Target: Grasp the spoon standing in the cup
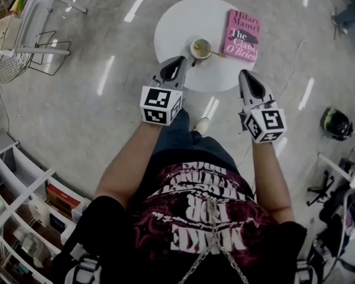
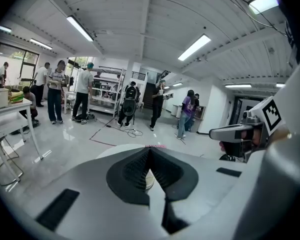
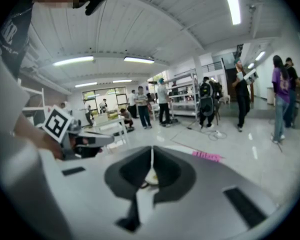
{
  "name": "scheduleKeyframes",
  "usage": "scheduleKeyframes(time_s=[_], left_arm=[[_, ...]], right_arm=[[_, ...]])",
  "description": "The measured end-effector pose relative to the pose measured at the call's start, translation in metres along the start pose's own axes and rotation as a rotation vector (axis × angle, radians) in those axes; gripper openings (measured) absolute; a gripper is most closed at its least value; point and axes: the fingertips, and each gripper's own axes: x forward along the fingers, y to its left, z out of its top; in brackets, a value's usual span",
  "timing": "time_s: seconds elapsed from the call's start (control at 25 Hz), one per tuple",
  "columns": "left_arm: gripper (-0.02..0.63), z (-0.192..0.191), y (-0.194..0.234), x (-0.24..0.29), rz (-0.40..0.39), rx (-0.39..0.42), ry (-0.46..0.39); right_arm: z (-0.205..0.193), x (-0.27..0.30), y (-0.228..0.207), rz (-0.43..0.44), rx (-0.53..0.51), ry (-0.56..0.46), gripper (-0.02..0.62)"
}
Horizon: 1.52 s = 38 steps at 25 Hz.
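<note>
A small gold-rimmed cup [image 1: 200, 48] stands on the near part of a round white table [image 1: 177, 22]. The spoon [image 1: 215, 54] rests in it, with its thin handle sticking out to the right toward a pink book [image 1: 242, 35]. My left gripper [image 1: 178, 61] hovers at the table's near edge just left of the cup, jaws closed and empty. My right gripper [image 1: 246, 74] is held off the table's near right edge, also shut and empty. In the left gripper view the cup [image 2: 148, 180] shows below the closed jaw tips [image 2: 149, 151]. The right gripper view shows the cup [image 3: 151, 176] behind its closed tips [image 3: 151, 154].
A white desk [image 1: 29, 22] and a wire basket [image 1: 15, 67] stand at the far left. Bookshelves [image 1: 23, 212] fill the near left. A dark helmet [image 1: 335, 123] lies on the floor at the right. Several people [image 2: 55, 91] stand far off in the hall.
</note>
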Motion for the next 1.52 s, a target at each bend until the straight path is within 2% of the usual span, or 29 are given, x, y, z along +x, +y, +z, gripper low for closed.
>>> scheduleKeyframes(time_s=[0.92, 1.52], left_arm=[[0.025, -0.036, 0.025, 0.052, -0.042, -0.016, 0.090], [0.025, -0.069, 0.030, 0.083, -0.087, -0.030, 0.180]], right_arm=[[-0.032, 0.046, -0.024, -0.042, 0.058, 0.069, 0.035], [-0.092, 0.089, -0.041, -0.061, 0.114, 0.260, 0.037]])
